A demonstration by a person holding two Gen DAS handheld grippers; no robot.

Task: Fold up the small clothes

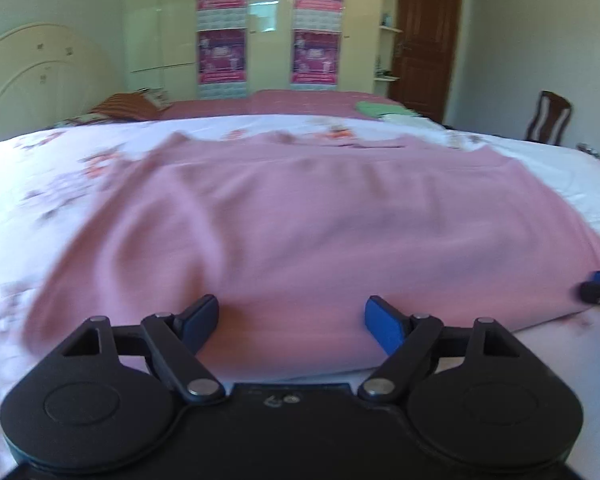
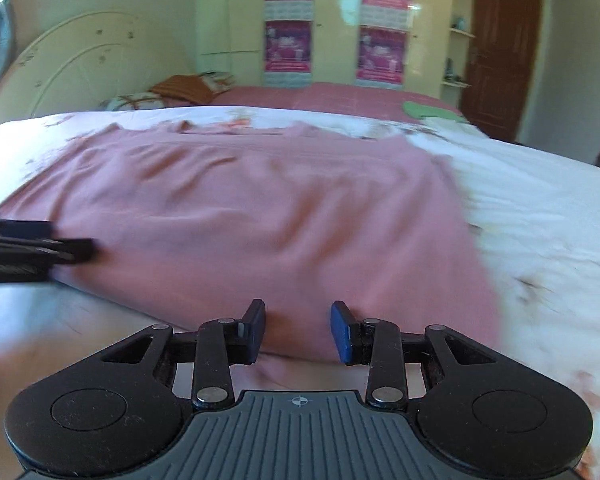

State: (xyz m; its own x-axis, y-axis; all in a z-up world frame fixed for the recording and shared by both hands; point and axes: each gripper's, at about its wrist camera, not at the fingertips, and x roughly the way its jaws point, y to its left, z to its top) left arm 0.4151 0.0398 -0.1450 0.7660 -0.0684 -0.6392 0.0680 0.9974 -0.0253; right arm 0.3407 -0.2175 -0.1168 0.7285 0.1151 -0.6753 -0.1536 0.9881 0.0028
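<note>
Both grippers over the near hem of the pink garment, nothing gripped.

Your left gripper (image 1: 292,320) stands wide apart above the near edge of the pink garment (image 1: 300,220), which lies spread flat on the white floral bedsheet (image 1: 40,184). Your right gripper (image 2: 298,330) stands at a narrower gap over the same edge, farther to the right; cloth shows between its fingers (image 2: 342,332), but whether the pads touch it you cannot tell. A green cloth (image 1: 374,107) lies well apart on the far bed.
</note>
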